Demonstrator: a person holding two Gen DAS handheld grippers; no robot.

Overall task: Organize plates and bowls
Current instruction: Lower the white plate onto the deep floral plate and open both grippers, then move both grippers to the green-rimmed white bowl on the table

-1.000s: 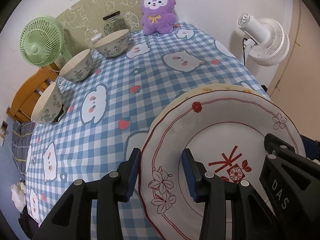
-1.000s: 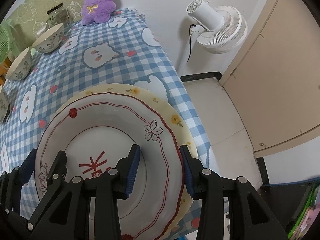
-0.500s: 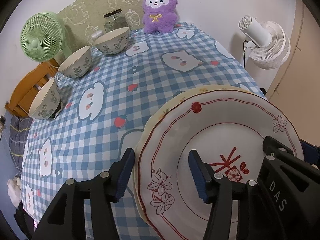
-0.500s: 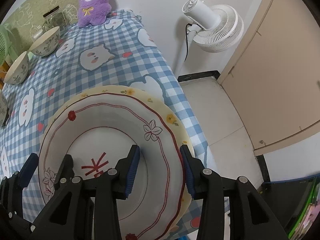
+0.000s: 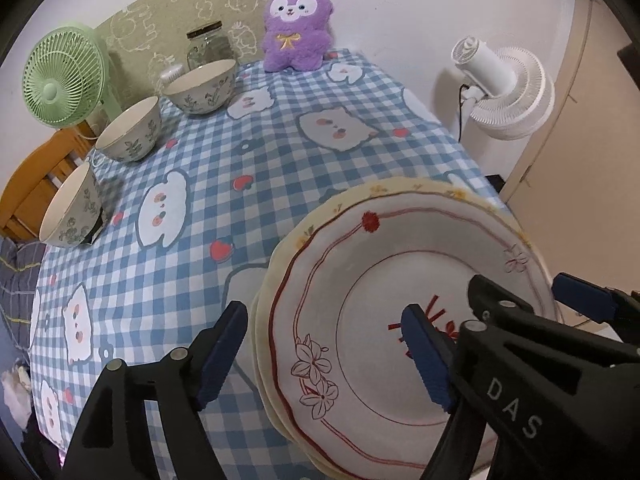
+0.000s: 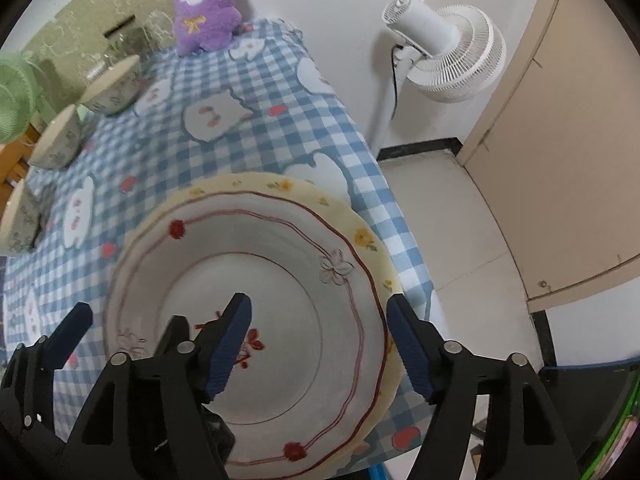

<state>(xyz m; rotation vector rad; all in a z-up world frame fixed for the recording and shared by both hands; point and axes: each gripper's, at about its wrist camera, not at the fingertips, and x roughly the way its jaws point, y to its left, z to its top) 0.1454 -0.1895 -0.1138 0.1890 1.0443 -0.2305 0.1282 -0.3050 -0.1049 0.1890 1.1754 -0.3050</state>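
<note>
While resting on a larger cream plate with yellow flowers (image 5: 400,194), the white scalloped plate with red line trim (image 5: 360,280) fills the lower right of the left wrist view. Both the left gripper (image 5: 326,354) and right gripper (image 6: 318,346) have just been opening; their jaws straddle its rims wide, pads apart. Three floral ceramic bowls (image 5: 130,134) line the upper left of the blue checked tablecloth (image 5: 248,128).
</note>
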